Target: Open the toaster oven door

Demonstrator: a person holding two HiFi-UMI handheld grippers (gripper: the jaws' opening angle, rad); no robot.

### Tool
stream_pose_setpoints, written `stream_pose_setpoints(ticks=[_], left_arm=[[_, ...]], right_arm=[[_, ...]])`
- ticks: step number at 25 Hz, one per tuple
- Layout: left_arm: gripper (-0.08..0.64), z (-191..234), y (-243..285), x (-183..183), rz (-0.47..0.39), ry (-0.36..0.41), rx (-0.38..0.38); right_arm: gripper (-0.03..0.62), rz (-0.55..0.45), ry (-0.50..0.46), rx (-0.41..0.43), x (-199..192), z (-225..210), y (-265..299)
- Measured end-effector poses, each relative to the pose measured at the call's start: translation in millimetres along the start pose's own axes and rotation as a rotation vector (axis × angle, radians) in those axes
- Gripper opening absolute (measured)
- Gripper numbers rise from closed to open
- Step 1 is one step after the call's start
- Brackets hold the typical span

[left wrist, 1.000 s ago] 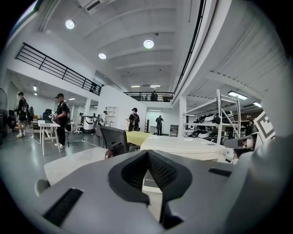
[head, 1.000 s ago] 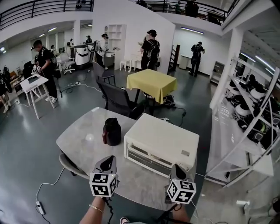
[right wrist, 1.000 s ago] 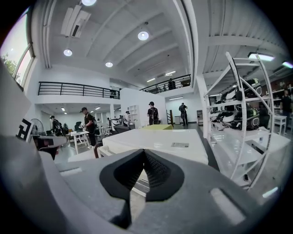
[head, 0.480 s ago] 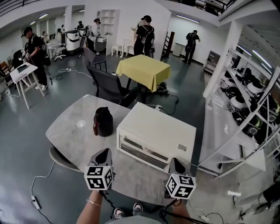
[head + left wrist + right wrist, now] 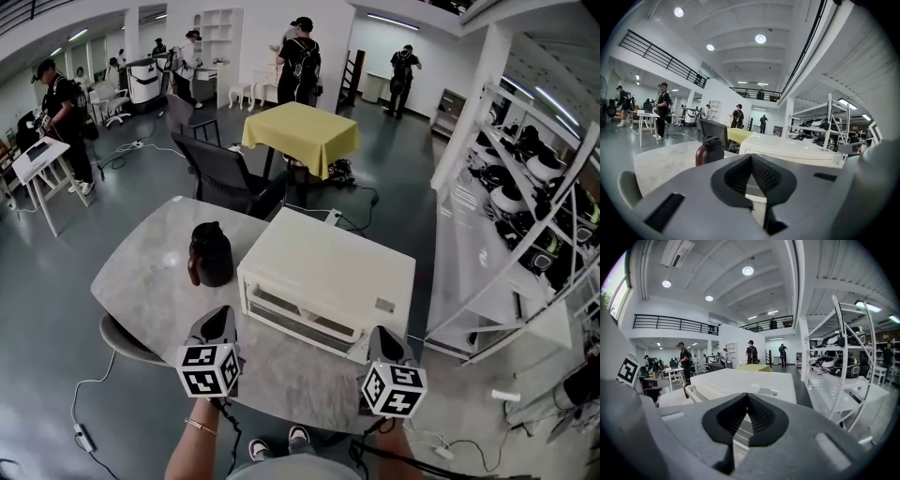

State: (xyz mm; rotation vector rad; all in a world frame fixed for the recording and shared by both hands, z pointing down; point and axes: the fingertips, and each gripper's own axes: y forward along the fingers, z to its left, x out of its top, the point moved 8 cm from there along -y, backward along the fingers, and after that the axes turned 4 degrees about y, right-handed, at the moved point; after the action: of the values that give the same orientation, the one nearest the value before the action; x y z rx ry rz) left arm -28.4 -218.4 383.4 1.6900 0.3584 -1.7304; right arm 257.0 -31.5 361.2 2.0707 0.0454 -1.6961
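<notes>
Fingers (image 5: 764, 176) are seen clenched, empty, on left gripper (image 5: 220, 319) and right gripper (image 5: 382, 337), short of the toaster oven (image 5: 328, 277) at twelve o'clock, its door (image 5: 298, 317) shut. With jaws unopened, it may be pushed, not gripped, and the oven shoved back.

2 grippers are held side by side, well apart, both pointed forward and away from the body. The left gripper (image 5: 220, 321) is carried on a bare left forearm (image 5: 190, 452) with a thin band (image 5: 202, 425) at the wrist. Its jaws are pressed together, with nothing between them. The right gripper (image 5: 382, 337) is likewise closed and empty.
</notes>
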Motion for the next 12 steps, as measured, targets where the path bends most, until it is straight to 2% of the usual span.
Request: stream_pose_setpoints(ticks=[12], left_arm=[[0.005, -17.5, 21.8, 6.6, 0.028, 0.076, -0.003]], right_arm=[[0.006, -0.009, 0.034, -0.064, 0.5, -34.6, -8.5]])
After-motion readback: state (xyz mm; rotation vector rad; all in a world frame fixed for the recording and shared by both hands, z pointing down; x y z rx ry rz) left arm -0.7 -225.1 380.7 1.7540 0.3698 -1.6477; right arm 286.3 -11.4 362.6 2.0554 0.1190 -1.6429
